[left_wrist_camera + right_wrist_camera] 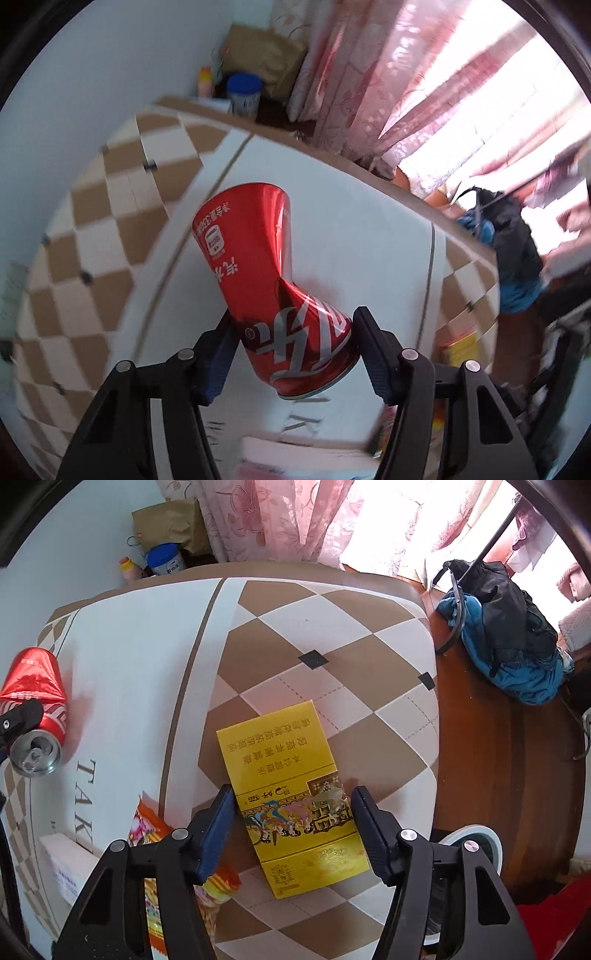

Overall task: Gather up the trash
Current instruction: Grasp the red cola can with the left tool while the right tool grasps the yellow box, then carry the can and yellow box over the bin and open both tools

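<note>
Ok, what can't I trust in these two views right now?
- Trash bin: right wrist view, mostly behind the right tongs.
- Snack wrapper: lower part hidden by the tongs' left arm.
- Red can grip: left wrist view, contact with the left tongs unclear.
- White box: print too small.

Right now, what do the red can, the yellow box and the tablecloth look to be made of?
Red can: thin glossy metal, probably aluminium, creased at its waist with sharp highlights. Yellow box: printed cardboard, likely, with flat faces and a slight sheen. Tablecloth: smooth, faintly shiny sheet, possibly vinyl; uncertain.
</note>
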A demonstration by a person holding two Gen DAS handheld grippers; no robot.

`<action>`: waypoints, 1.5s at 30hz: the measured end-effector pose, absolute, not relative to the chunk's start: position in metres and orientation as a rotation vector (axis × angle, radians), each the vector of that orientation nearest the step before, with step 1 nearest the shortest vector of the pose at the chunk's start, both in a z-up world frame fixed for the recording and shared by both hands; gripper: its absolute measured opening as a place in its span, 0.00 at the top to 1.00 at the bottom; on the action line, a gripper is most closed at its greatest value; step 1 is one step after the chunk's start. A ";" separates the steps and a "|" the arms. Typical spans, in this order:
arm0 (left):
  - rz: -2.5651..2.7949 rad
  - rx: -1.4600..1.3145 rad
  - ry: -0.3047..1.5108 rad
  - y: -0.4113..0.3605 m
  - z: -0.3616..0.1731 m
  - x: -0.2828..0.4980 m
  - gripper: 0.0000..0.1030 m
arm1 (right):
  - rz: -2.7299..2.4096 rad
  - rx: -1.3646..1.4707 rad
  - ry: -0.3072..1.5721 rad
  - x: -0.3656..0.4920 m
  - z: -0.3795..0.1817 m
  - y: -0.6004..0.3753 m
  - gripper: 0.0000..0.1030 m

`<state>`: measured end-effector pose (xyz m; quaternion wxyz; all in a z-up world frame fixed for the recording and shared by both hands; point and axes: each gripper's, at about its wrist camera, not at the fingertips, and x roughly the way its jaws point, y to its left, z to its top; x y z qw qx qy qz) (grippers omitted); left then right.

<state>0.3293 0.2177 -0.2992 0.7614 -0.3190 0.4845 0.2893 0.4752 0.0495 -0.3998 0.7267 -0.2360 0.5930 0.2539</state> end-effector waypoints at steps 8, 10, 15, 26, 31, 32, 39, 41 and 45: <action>0.625 -0.520 1.027 0.191 -0.261 0.314 0.44 | 0.587 -0.401 1.224 0.460 -0.352 0.027 0.38; 0.621 -0.493 0.997 0.182 -0.245 0.308 0.44 | 0.596 -0.355 1.194 0.455 -0.334 0.018 0.38; 0.593 -0.392 0.908 0.143 -0.193 0.288 0.44 | 0.633 -0.232 1.118 0.429 -0.286 -0.018 0.38; 0.377 -0.295 0.801 0.017 -0.120 0.273 0.44 | 0.596 -0.057 1.004 0.388 -0.200 -0.164 0.38; 0.234 -0.241 0.792 -0.057 -0.107 0.288 0.44 | 0.514 -0.001 0.969 0.385 -0.177 -0.251 0.38; 0.209 -0.234 0.794 -0.070 -0.107 0.291 0.44 | 0.493 0.006 0.972 0.385 -0.176 -0.267 0.38; 0.025 -0.245 0.893 -0.161 -0.144 0.346 0.44 | 0.353 0.041 1.063 0.408 -0.216 -0.372 0.39; -0.017 -0.273 0.947 -0.178 -0.164 0.364 0.44 | 0.331 0.055 1.101 0.417 -0.235 -0.392 0.39; -0.096 -0.365 1.118 -0.207 -0.226 0.408 0.44 | 0.294 0.103 1.209 0.441 -0.285 -0.432 0.39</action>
